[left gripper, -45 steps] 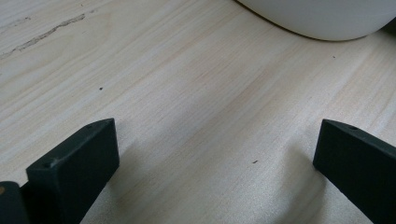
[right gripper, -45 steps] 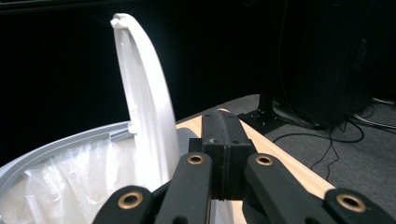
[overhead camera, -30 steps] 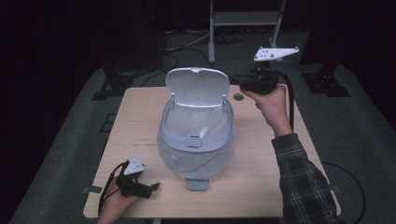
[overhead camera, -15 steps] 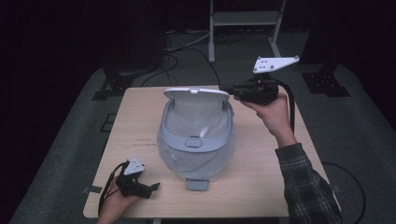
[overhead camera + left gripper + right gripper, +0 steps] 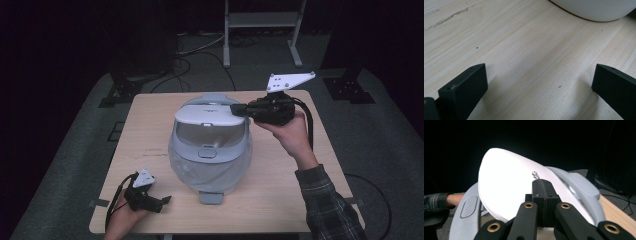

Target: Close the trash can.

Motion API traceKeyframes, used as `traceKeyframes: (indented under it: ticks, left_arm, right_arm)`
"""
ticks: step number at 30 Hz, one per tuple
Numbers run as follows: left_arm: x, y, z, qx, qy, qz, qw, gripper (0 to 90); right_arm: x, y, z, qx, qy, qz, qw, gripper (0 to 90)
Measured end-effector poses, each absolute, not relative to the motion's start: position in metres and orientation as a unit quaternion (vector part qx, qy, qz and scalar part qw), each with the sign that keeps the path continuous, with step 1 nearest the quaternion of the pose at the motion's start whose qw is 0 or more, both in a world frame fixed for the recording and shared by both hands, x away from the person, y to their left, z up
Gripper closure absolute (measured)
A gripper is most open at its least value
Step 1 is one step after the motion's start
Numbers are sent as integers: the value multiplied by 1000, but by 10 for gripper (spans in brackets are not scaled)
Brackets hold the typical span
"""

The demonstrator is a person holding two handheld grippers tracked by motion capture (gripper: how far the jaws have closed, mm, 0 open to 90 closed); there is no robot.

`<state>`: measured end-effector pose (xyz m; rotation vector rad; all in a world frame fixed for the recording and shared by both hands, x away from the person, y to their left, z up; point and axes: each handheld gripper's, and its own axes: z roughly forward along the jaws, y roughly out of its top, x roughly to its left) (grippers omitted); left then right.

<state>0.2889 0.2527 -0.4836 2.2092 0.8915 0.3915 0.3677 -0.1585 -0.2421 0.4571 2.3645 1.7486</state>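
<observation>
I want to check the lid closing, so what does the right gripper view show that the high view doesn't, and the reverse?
Right gripper view alone: the shut right tongs pressed against the white lid, near the small lettering printed on it.

High view alone: the whole wooden table, the left tongs resting at its near corner, and the lid partly lowered.

Both: the grey bin, its lid and the right tongs.

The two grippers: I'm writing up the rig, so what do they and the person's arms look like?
Both are black handheld units. The right gripper carries a pale three-cornered plate with small holes on top and trails a black cable; brass-coloured pivot pins show on its black linkage. The left gripper bears a smaller pale plate, a black cable, and blocky black jaws. The right arm wears a dark plaid sleeve.
</observation>
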Motion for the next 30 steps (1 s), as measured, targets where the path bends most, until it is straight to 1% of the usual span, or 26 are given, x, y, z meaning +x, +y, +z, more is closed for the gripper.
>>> traceKeyframes:
  ticks: [10, 21, 30]
  left_arm:
    - [289, 253, -484, 855, 345, 152, 356, 0]
    - [289, 253, -484, 855, 344, 152, 356, 0]
    - [289, 252, -484, 856, 343, 152, 356, 0]
  right_arm:
    - [352, -147, -246, 136, 802, 578, 62, 899]
    - [338, -124, -248, 115, 823, 554, 45, 899]
    - [333, -112, -250, 103, 837, 535, 37, 899]
